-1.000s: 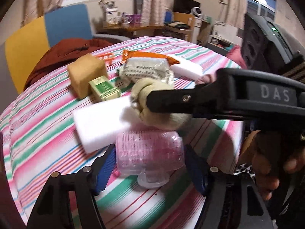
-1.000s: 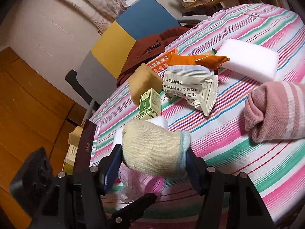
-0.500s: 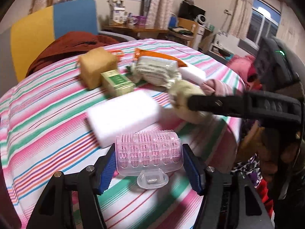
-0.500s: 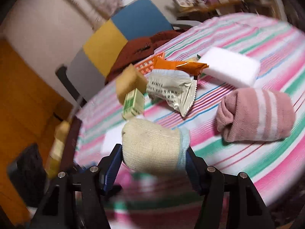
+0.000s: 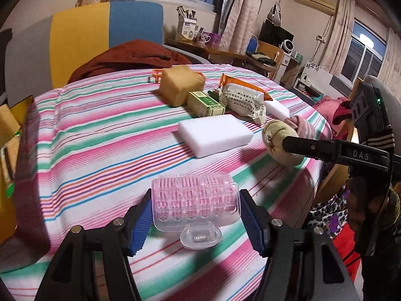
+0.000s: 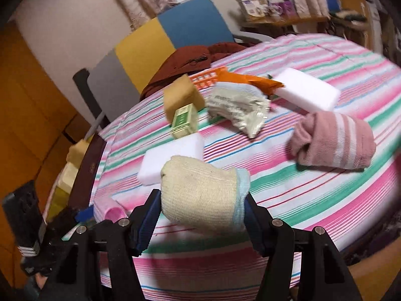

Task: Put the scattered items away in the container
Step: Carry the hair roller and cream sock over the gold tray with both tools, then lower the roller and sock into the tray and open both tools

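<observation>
- Above the striped tablecloth: pink translucent hair roller, clamped in left gripper.
- Cream rolled sock, squeezed between right gripper pads.

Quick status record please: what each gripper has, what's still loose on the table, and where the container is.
left gripper: shut on pink roller
right gripper: shut on cream sock
loose on table: two white sponges, green box, tan sponge, pale packet, orange packet, pink sock
container: orange basket, far edge, behind the tan sponge, mostly hidden
in basket: cannot tell
</observation>
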The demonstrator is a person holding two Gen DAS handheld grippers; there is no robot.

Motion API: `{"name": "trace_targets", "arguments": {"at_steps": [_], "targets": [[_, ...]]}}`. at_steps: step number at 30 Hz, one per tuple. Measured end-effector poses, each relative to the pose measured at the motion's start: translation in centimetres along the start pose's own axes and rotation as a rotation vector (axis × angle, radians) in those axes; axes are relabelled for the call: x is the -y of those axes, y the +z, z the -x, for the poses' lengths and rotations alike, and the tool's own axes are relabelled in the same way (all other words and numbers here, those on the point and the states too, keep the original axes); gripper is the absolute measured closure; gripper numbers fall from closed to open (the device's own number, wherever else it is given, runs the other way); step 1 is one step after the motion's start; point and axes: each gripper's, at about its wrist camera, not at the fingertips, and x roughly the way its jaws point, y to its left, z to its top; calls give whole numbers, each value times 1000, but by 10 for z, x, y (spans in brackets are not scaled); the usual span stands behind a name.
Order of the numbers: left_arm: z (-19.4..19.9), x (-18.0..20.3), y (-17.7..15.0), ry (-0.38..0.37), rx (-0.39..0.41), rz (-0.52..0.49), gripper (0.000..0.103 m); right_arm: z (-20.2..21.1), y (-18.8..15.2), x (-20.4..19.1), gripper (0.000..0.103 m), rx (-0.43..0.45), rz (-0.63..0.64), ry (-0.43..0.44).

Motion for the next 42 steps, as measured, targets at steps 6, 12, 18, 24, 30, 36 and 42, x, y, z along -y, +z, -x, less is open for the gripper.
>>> {"name": "trace_targets", "arguments": {"at_steps": [6,12,18,24,30,36,42], "targets": [[30,-7,-4,-2,73,11,37,-7,-3,-41,40,-4,106,31],[72,-34,-6,65,158,59,37,-26,-1,-97,40,-30,217,104],[116,-94,-19,188,227,170,37,-48,-2,-176,40,-55,365,229],[150,-165,-37,359,242,271,37,-69,-13,-258,40,-74,554,329],[165,-223,-49,477,181,306,37,-108,-16,-333,40,-149,763,363],[153,-261,-53,480,80,340,37,-159,-26,-388,40,-271,972,306],[143,-280,-50,468,26,354,37,-217,-33,-422,40,-374,1135,147]]}}
